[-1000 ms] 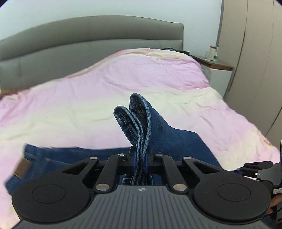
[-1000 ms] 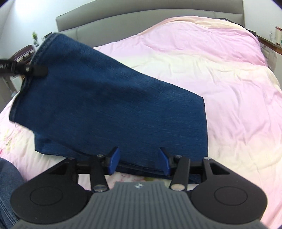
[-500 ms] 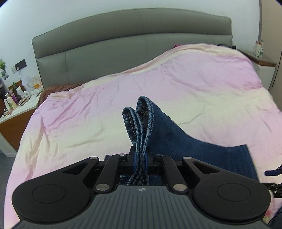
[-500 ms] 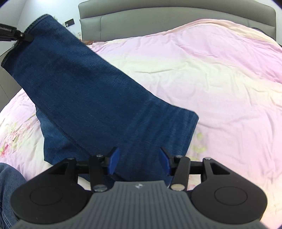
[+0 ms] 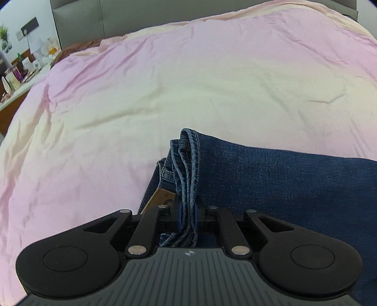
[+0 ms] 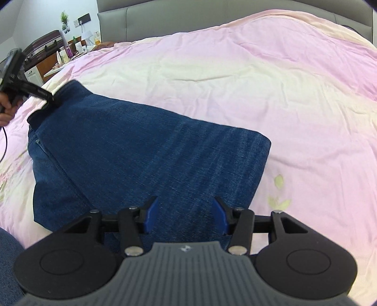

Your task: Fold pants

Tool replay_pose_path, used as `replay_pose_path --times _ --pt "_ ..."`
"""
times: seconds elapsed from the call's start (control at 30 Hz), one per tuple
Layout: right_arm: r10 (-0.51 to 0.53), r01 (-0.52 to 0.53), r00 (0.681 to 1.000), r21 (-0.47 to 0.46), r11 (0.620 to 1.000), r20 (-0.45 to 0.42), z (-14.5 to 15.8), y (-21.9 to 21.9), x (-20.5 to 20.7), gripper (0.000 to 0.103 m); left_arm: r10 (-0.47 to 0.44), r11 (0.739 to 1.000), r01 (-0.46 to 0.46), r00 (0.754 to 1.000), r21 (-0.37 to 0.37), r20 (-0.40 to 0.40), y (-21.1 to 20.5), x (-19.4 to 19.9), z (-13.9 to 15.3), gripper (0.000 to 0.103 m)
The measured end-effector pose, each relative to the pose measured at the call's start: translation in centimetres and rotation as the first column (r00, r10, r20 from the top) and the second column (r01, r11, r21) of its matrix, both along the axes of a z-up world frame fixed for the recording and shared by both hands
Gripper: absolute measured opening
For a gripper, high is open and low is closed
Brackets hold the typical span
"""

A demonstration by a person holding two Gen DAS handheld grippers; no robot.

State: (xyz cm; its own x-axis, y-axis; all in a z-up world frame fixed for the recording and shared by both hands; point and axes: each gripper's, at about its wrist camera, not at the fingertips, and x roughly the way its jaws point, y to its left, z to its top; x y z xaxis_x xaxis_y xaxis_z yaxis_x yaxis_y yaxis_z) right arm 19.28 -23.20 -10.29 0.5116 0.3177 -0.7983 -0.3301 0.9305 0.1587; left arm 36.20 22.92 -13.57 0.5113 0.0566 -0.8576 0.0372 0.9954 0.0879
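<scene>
Dark blue jeans [image 6: 146, 150] lie folded over on the pink and cream bed cover [image 6: 259, 77]. My left gripper [image 5: 187, 214] is shut on the bunched hems of the jeans [image 5: 188, 164], low over the waistband with its tan label [image 5: 160, 197]. In the right wrist view the left gripper [image 6: 50, 96] shows at the far left corner of the folded jeans. My right gripper [image 6: 185, 216] is open and empty, with its jaws spread just above the near edge of the jeans.
A grey padded headboard [image 6: 165, 16] runs along the far side of the bed. A bedside table with bottles and small items [image 5: 16, 75] stands at the left. A dark suitcase [image 6: 44, 46] is behind it.
My left gripper has carried the hems down and to the left, laying the legs flat over the upper part of the jeans. The right gripper stays open above the near edge.
</scene>
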Motion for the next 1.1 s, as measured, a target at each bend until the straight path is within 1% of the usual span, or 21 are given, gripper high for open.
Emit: replay_pose_path --times 0.1,0.23,0.27,0.3,0.37,0.4,0.47,0.53,0.63,0.67,0.73,0.8,0.83,0.87,0.93,1.0,1.1 --pt "-0.025 0.025 1.000 0.000 1.000 -0.008 -0.9 -0.3 0.5 0.047 0.007 1.000 -0.007 1.000 -0.016 -0.010 0.3 0.1 -1.2 0.011" --pt "-0.041 0.041 0.999 0.006 0.999 -0.004 -1.7 0.0 0.7 0.047 0.002 1.000 -0.002 1.000 -0.008 0.002 0.2 -0.2 -1.3 0.011" --pt "-0.042 0.042 0.999 0.005 0.999 -0.002 -1.7 -0.1 0.7 0.047 0.001 1.000 -0.001 1.000 -0.005 0.014 0.2 -0.5 -1.0 0.011" --pt "-0.043 0.043 0.999 0.004 0.999 0.001 -1.9 0.1 0.7 0.047 -0.008 1.000 0.007 0.999 0.011 0.042 0.0 -0.7 -0.4 0.011" --pt "-0.043 0.043 0.999 0.002 0.999 0.004 -1.8 0.2 0.6 0.047 -0.055 0.997 0.050 0.994 0.058 0.093 -0.8 -1.8 1.1 0.010" --pt "-0.043 0.043 0.999 0.000 0.999 0.007 -1.6 0.1 0.3 0.047 -0.078 0.995 0.071 0.992 0.071 0.103 -1.0 -2.2 1.8 0.010" --pt "-0.044 0.044 0.999 0.002 0.999 0.011 -1.4 0.1 0.0 0.047 -0.088 0.995 0.082 0.991 0.063 0.103 -0.7 -2.6 2.8 0.010" --pt "-0.056 0.056 0.998 0.013 0.998 0.005 -1.3 -0.3 -0.2 0.047 -0.077 0.996 0.071 0.991 0.059 0.107 -0.3 -2.5 3.2 0.011" --pt "-0.078 0.078 0.997 0.032 0.996 0.001 -1.2 -0.7 -0.3 0.047 -0.044 0.996 0.035 0.994 0.082 0.102 0.1 -1.6 2.2 0.011" --pt "-0.080 0.080 0.997 0.034 0.996 0.002 -1.2 -0.7 -0.3 0.047 -0.025 0.996 0.017 0.996 0.085 0.085 0.6 -0.6 1.0 0.010" --pt "-0.079 0.079 0.997 0.031 0.996 0.000 -1.4 -0.8 -0.3 0.047 -0.019 0.995 0.015 0.999 0.100 0.041 0.3 0.1 -1.0 0.011" --pt "-0.088 0.088 0.996 0.041 0.995 -0.013 -1.7 -0.9 -0.1 0.047 0.002 0.993 -0.006 0.999 0.116 0.036 0.2 0.2 -2.2 0.019" --pt "-0.093 0.094 0.995 0.044 0.995 -0.021 -2.0 -1.0 0.0 0.047 0.012 0.993 -0.017 0.999 0.120 0.041 0.3 0.2 -2.4 0.027" --pt "-0.099 0.101 0.995 0.038 0.994 -0.032 -2.4 -1.0 0.2 0.048 0.029 0.992 -0.035 0.998 0.119 0.050 0.7 0.1 -2.3 0.040" --pt "-0.115 0.116 0.990 0.015 0.993 -0.081 -3.7 -1.0 0.5 0.048 0.053 0.993 -0.060 0.996 0.105 0.069 1.6 -0.4 -1.5 0.051" --pt "-0.138 0.142 0.984 0.028 0.989 -0.114 -4.7 -1.8 0.6 0.050 0.050 0.992 -0.061 0.993 0.110 0.105 2.2 -1.4 -0.1 0.051" --pt "-0.165 0.173 0.976 0.044 0.984 -0.144 -4.8 -2.7 0.1 0.050 0.037 0.983 -0.057 0.992 0.172 0.122 2.3 -2.6 1.7 0.052"
